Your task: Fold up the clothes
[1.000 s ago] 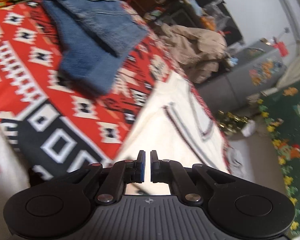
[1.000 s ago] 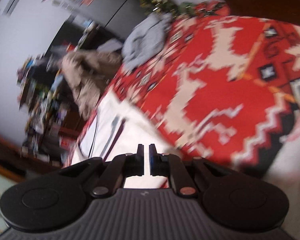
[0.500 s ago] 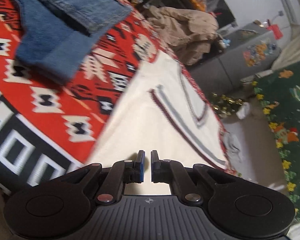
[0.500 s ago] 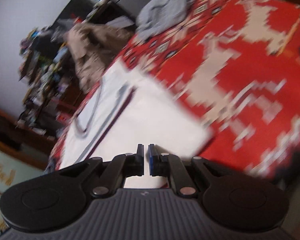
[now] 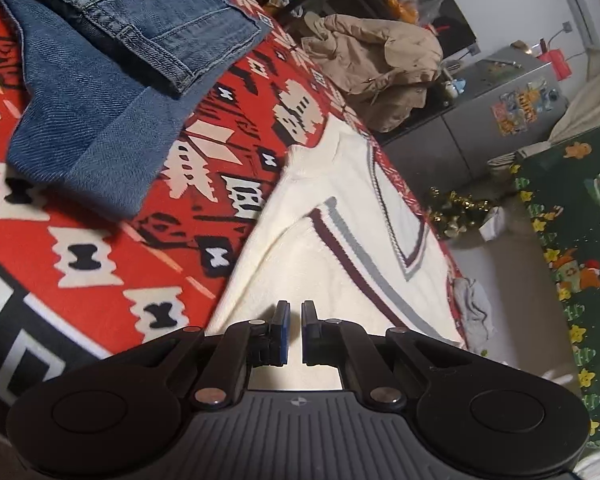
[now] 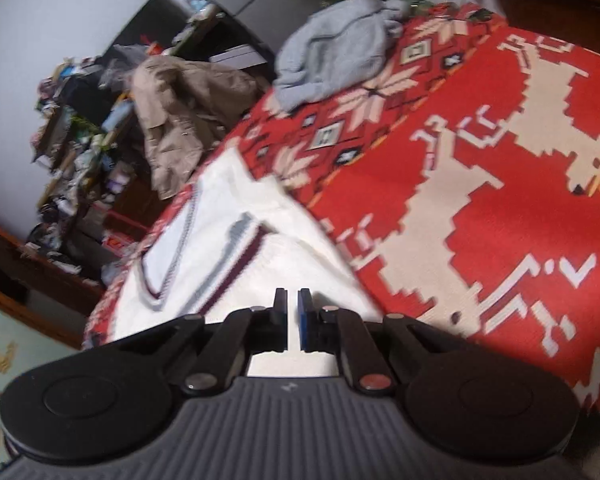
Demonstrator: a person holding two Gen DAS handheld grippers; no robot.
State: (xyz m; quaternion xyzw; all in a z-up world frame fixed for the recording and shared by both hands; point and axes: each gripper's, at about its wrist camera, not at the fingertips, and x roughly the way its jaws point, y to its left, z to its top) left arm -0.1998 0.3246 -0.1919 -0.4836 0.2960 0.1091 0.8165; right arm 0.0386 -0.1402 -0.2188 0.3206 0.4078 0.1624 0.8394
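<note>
— How much of the white sweater (image 5: 332, 264) can you see?

— Not its near hem; the left gripper (image 5: 291, 309) body hides it. The jeans (image 5: 112, 64) run off the top edge.

— And the right view?

— Blurred. The shelf clutter (image 6: 80, 140) is unreadable, and the red blanket (image 6: 480, 200) is cut off at the right edge.

Red patterned blanket (image 6: 480, 168) bare and passable on wide stretch right of cream sweater (image 5: 324, 248). Folded jeans (image 5: 112, 80) block far left part. Grey sweater (image 6: 336, 52) heaped at far edge. Tan jacket (image 5: 380, 64) piled just beyond far edge.
</note>
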